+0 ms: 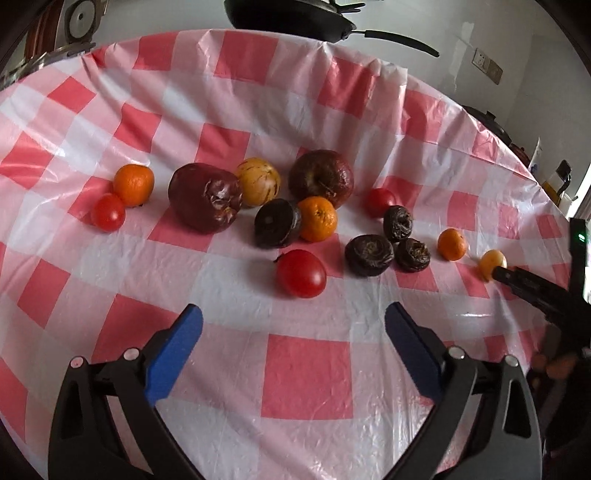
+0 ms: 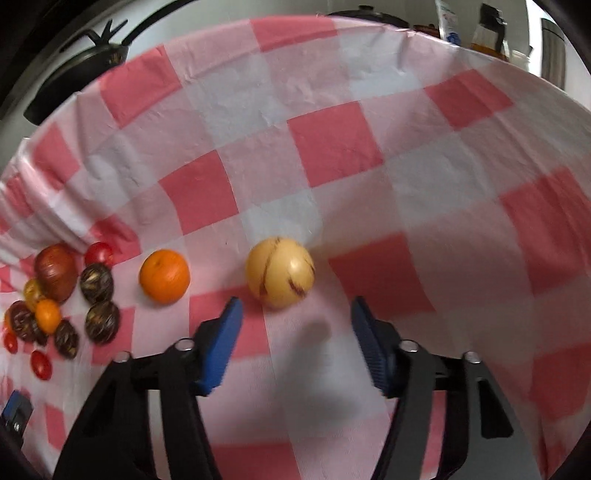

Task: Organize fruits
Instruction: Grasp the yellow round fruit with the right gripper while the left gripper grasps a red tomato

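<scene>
Right gripper [image 2: 295, 317] jaws wide behind yellow melon [image 2: 280, 272], left gripper [image 1: 293, 319] wide (bare checked cloth [image 2: 424, 206] beyond).

We are seeing a crinkled red, pink and white checked plastic tablecloth [image 1: 306, 376] filling most of the frame. A black frying pan [image 1: 291, 18] is sitting at top centre, and a white wall [image 1: 517, 44] carrying a socket plate [image 1: 487, 66] is showing upper right.

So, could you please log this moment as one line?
left gripper: open, empty | right gripper: open, facing yellow striped fruit | fruit on checked tablecloth
</scene>
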`<state>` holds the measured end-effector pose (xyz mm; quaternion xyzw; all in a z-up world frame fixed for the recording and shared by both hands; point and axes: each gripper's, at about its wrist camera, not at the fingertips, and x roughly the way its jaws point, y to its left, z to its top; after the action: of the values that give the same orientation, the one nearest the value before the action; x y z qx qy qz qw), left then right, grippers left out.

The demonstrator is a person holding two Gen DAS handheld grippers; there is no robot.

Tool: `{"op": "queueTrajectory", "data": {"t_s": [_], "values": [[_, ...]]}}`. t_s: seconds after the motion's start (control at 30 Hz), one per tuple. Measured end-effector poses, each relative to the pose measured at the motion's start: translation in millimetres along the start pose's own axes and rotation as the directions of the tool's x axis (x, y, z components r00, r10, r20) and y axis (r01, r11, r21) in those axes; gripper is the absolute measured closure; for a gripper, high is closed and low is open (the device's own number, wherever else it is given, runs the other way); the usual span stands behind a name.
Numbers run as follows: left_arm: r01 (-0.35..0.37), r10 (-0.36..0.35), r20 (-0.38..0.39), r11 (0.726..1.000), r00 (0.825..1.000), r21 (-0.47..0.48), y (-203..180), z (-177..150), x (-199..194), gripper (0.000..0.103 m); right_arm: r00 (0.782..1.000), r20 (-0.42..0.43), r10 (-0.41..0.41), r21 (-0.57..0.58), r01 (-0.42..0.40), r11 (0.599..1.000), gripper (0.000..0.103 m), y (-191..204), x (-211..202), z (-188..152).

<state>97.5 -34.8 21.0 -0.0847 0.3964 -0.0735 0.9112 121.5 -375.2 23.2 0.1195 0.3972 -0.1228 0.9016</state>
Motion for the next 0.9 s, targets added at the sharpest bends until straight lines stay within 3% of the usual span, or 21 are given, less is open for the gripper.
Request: {"op": "queueTrajectory", "data": {"t_s": [0.23, 0.37, 0.5, 0.57, 0.77, 0.83, 0.9], "values": [[0.003, -0.003, -0.008, 1.000, 1.000, 0.027, -2, -2, 0, 0.007, 1.000, -0.018, -0.019, -0.015, 0.019, 1.000, 0.057, 8, 29, 19], [-0.007, 0.007, -0.053, 1.000, 0.999, -0.002, 5, 1, 9, 0.007, 0.999, -0.013, -0.032, -0.040, 0.032, 0.999, 0.060, 14, 35, 20], [-0.060, 0.061, -0.076, 0.998, 0.995, 0.011, 6, 9, 20, 0.017, 1.000, 0.012, -0.014, -0.023, 0.015, 1.000, 0.060, 12, 23, 10], [-0.124, 0.127, -0.056, 0.990, 0.990, 0.061, -1, 16, 26, 0.021, 1.000, 0.001, 0.011, 0.003, -0.011, 1.000, 0.060, 5, 24, 10], [-0.100, 0.113, -0.110, 0.988, 0.987, 0.120, -14, 29, 50, 0.032, 0.999, -0.004, 0.043, 0.027, -0.043, 0.999, 0.060, -11, 19, 9], [-0.104, 0.119, -0.104, 0.985, 0.987, 0.136, -18, 31, 54, 0.043, 0.999, -0.004, 0.048, 0.033, -0.048, 0.998, 0.060, -10, 17, 12], [-0.117, 0.133, -0.094, 0.981, 0.987, 0.156, -21, 29, 52, 0.066, 0.999, -0.004, 0.050, 0.034, -0.050, 0.998, 0.060, -12, 17, 10]]}}
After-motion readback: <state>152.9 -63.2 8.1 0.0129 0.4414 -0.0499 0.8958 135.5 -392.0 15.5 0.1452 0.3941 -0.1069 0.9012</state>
